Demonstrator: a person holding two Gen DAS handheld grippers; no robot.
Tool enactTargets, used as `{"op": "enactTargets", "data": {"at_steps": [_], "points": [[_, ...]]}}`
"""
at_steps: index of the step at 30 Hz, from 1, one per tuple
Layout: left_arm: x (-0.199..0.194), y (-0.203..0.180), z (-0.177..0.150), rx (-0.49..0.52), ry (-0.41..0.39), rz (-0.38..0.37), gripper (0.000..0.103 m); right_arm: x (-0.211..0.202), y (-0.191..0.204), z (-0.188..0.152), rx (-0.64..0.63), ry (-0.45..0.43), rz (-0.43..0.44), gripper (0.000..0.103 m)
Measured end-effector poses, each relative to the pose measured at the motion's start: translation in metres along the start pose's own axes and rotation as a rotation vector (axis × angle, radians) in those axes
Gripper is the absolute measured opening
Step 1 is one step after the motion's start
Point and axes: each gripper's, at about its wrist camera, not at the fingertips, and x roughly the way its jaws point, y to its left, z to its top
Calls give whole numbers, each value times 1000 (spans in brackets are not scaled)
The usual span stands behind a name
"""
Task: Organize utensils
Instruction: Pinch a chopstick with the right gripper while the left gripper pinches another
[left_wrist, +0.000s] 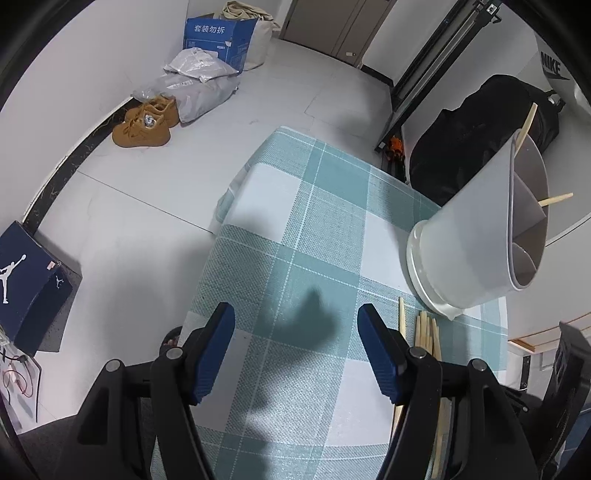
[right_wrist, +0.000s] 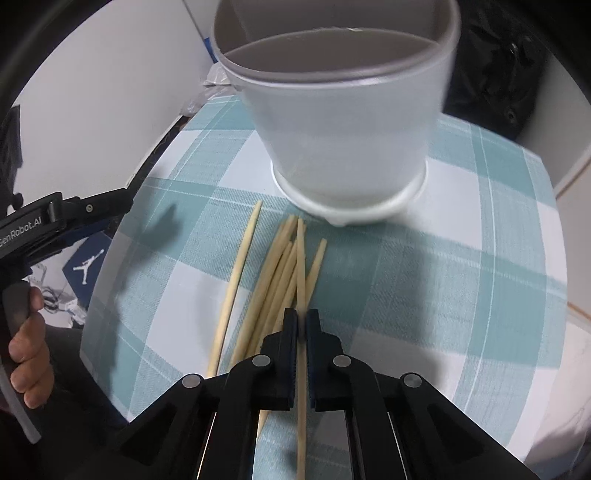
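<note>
Chopsticks (right_wrist: 273, 280) lie loose on my checked tablecloth (right_wrist: 443, 277), just ahead of my right gripper (right_wrist: 302, 325), below the white holder (right_wrist: 343, 122). Its jaws are clenched on one chopstick (right_wrist: 301, 266). My left gripper (left_wrist: 295, 328) hangs released over bare cloth, chopsticks beside its right finger.

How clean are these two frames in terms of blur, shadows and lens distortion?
Left wrist view: sharp, strong fisheye bending with dark corners; a soft shadow falls on the checked tablecloth between the open left gripper fingers. Right wrist view: the white utensil holder is slightly smeared, the loose chopsticks fairly crisp; the right gripper is shut on one chopstick.
</note>
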Motion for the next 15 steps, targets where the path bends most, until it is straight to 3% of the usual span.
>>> {"op": "enactTargets", "data": {"at_steps": [9,11,15], "points": [[1,1,3,5,9,-16,64,-12,-3,-16,11,11,22,9],[2,1,4,6,13,-15,64,-9,0,-9,-13,7,5,21],[4,0,3,14,21,-5,64,-3,0,2,-9,-10,-7,24]]}}
